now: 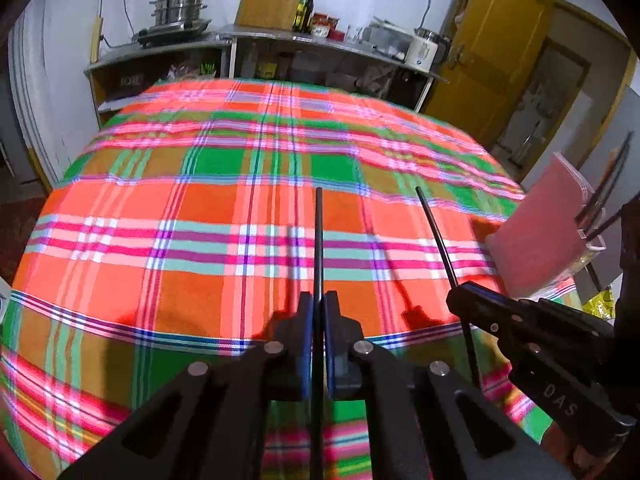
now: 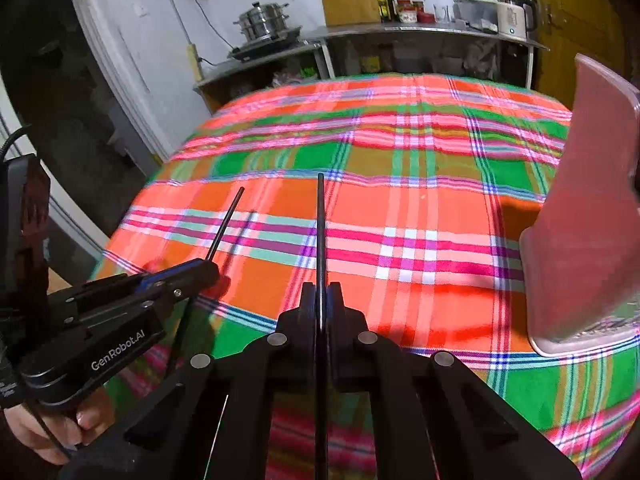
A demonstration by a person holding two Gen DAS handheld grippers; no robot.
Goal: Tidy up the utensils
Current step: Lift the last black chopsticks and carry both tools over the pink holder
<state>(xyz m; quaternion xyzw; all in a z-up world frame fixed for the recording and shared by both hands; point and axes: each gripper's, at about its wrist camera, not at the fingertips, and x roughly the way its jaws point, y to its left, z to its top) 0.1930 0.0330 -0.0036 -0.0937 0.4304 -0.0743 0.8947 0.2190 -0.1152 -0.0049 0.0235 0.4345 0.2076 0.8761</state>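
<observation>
Left wrist view. Left gripper (image 1: pixel 319 300), bottom centre of frame: 2 fingers pressed together on 1 black chopstick (image 1: pixel 319 236), which rose straight up the middle of the frame above a plaid tablecloth (image 1: pixel 168 208). Right gripper (image 1: pixel 464 294), lower right: fingers clamped on a second black chopstick (image 1: pixel 436 236), tilted toward upper left. Pink utensil holder (image 1: pixel 540 224), right edge, stood on the cloth with dark sticks (image 1: pixel 608 188) rising from it. Steel steamer pot (image 1: pixel 180 6), upper left, on a shelf; white kettle (image 1: pixel 424 50), upper right.

Right wrist view. Right gripper (image 2: pixel 321 300), bottom centre: fingers closed tight on its chopstick (image 2: pixel 321 232), upright in mid-frame. Left gripper (image 2: pixel 210 270), lower left: fingers shut on its chopstick (image 2: pixel 226 222), leaning toward upper right; the person's hand (image 2: pixel 52 432) showed beneath it at the bottom left. Utensil holder (image 2: pixel 588 208), right edge, near the right gripper, resting on the tablecloth (image 2: pixel 400 200). Both chopsticks apart from the holder.
</observation>
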